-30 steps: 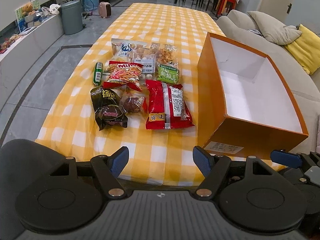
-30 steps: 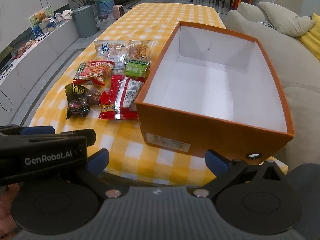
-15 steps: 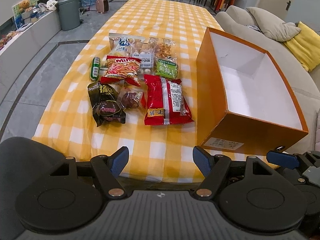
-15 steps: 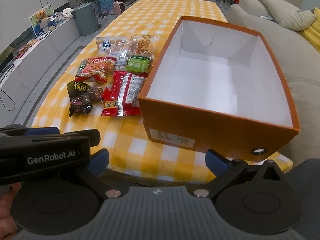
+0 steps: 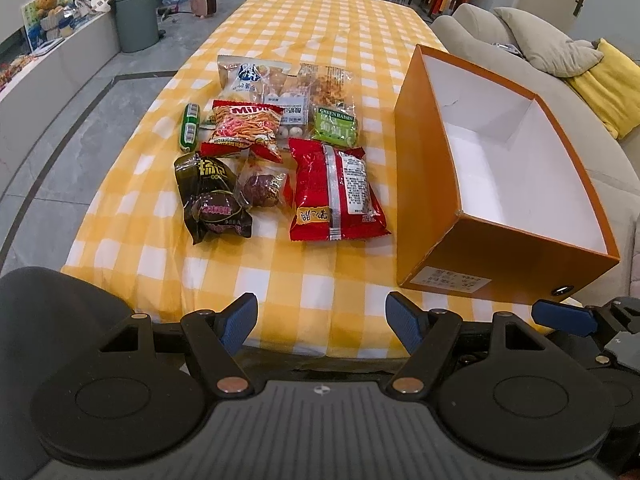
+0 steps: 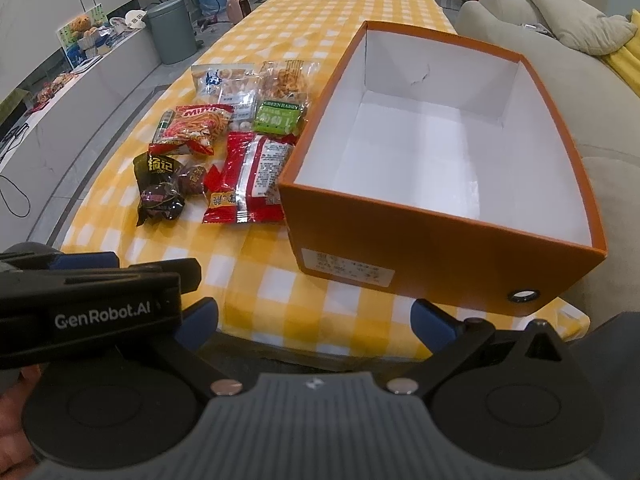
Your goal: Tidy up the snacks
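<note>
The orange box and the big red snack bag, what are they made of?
The orange box looks like cardboard: stiff flat walls, sharp folded corners, matte orange outside, plain white inside, with a paper label stuck on its near wall. The big red snack bag looks like thin glossy plastic film: it crinkles, catches the light, and has a silvery seam down its back.

Left gripper (image 5: 322,322) and right gripper (image 6: 314,320) gape, side by side.

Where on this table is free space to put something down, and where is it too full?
Free: the cloth strip between the red packet and the orange box, the near table edge, the far half of the tablecloth, and inside the box. Crowded: the snack cluster left of the box.
</note>
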Demonstrator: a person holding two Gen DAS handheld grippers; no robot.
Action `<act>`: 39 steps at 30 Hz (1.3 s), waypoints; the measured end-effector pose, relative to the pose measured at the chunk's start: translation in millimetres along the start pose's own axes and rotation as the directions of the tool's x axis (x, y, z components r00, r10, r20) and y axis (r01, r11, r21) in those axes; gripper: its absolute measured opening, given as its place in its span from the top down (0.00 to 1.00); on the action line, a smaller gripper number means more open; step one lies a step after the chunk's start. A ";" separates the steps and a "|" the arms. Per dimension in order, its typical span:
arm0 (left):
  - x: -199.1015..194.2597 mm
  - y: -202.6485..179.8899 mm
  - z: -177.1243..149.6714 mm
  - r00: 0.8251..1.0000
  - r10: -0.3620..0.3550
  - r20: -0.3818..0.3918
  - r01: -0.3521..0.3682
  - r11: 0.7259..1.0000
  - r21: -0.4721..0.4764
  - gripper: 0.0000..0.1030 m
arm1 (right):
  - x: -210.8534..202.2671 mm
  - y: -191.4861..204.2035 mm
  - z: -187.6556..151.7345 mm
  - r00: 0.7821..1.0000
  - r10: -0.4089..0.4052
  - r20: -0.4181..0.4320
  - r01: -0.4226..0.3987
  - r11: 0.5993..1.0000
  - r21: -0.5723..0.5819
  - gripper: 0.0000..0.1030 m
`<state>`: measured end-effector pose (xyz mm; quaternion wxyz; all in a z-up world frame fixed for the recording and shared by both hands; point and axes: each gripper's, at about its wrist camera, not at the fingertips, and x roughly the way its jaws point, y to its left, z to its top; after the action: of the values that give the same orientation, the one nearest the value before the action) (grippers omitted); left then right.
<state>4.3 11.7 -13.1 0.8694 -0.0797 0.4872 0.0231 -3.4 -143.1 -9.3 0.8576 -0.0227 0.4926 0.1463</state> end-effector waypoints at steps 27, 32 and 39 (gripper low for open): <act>3.0 6.6 -0.7 1.000 -0.009 -0.020 0.009 1.000 -0.009 0.16 | 3.8 5.7 -1.6 0.999 0.046 -0.013 -0.046 0.999 -0.002 0.03; -9.8 25.2 5.6 0.999 0.000 0.042 0.004 0.996 -0.087 0.18 | -3.7 7.4 -0.2 0.996 0.085 0.039 -0.085 0.996 -0.008 0.03; -26.7 76.2 21.7 0.990 0.057 0.131 -0.022 0.966 -0.259 0.18 | -32.8 23.8 10.5 0.946 0.199 0.256 -0.168 0.976 -0.137 0.03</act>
<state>-0.3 91.3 11.9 0.8826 -0.1799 0.4205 0.1087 -16.6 -125.9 26.5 0.8962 -0.0056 0.3630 0.2551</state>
